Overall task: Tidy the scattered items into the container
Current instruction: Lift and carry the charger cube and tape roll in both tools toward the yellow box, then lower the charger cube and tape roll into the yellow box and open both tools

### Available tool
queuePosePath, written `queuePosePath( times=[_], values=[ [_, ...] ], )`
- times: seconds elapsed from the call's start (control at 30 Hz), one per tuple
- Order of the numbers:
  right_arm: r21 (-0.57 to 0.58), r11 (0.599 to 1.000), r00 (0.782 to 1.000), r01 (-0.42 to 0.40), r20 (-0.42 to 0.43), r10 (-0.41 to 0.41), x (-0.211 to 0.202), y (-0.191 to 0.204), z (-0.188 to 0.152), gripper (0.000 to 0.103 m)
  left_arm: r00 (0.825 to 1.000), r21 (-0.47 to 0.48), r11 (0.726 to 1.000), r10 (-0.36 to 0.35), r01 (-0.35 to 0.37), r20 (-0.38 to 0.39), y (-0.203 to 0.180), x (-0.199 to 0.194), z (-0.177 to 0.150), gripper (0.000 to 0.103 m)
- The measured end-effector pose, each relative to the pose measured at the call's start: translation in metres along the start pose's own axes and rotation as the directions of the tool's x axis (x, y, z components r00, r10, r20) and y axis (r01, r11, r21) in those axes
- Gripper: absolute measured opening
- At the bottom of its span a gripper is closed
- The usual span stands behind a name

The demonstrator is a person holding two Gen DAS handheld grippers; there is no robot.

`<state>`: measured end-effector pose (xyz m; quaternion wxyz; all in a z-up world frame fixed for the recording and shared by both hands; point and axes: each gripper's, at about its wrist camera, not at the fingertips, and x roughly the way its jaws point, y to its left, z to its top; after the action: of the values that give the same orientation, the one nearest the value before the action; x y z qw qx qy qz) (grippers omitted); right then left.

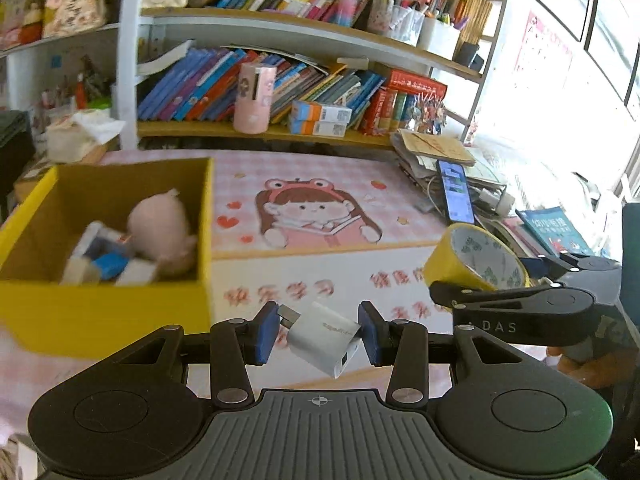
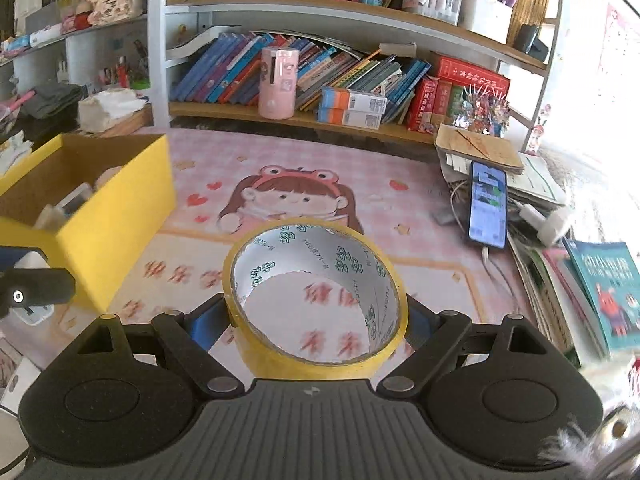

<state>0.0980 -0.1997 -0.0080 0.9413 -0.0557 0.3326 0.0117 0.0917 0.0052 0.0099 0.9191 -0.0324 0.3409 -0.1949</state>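
Note:
My left gripper (image 1: 320, 334) is shut on a small white charger plug (image 1: 324, 338), held tilted between the blue pads above the pink desk mat (image 1: 320, 184). The yellow cardboard box (image 1: 104, 312) stands just to its left, holding a pink plush toy (image 1: 158, 226) and several small items. My right gripper (image 2: 318, 320) is shut on a yellow tape roll (image 2: 316, 300), its hollow facing up. In the left wrist view the tape roll (image 1: 476, 258) and the right gripper (image 1: 516, 304) hang to the right. From the right wrist view the box (image 2: 100, 220) lies at the left.
A phone (image 2: 488, 204) on a cable lies on a pile of papers and books (image 2: 492, 152) at the desk's right. A pink cylinder (image 2: 278, 82) and orange-blue boxes (image 2: 352, 106) stand on the bookshelf behind. A tissue box (image 2: 106, 110) sits at the back left.

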Motion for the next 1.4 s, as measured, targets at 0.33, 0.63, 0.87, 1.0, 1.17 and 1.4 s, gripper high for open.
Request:
queuePosePath(
  times=[0.33, 0.63, 0.87, 1.0, 1.17, 1.4],
  values=[
    [-0.032, 0.998, 0.997, -0.061, -0.054, 0.059, -0.048, 0.07, -0.038, 0.087, 0.999, -0.061, 0.997, 0.045, -0.046, -0.017, 0.049, -0.061, -0.042, 0.041],
    [-0.128, 0.979, 0.987, -0.159, -0.038, 0.155, -0.068, 0.126, -0.042, 0.087, 0.992, -0.118, 0.986, 0.124, -0.122, 0.01, 0.087, -0.099, -0.061, 0.041],
    [-0.203, 0.952, 0.973, -0.23, -0.033, 0.228, -0.071, 0.166, -0.036, 0.087, 0.983, -0.162, 0.971, 0.182, -0.175, 0.025, 0.119, -0.123, -0.074, 0.041],
    [-0.239, 0.94, 0.968, -0.245, -0.013, 0.249, -0.073, 0.181, -0.029, 0.087, 0.978, -0.171, 0.966, 0.203, -0.192, 0.045, 0.131, -0.131, -0.071, 0.041],
    [-0.267, 0.932, 0.962, -0.246, 0.048, 0.268, -0.07, 0.191, -0.002, 0.087, 0.97, -0.151, 0.967, 0.222, -0.207, 0.096, 0.144, -0.132, -0.047, 0.041],
    [-0.325, 0.912, 0.946, -0.249, 0.122, 0.301, -0.044, 0.2, 0.048, 0.087, 0.955, -0.086, 0.968, 0.247, -0.235, 0.163, 0.159, -0.104, 0.009, 0.041]
  ],
)
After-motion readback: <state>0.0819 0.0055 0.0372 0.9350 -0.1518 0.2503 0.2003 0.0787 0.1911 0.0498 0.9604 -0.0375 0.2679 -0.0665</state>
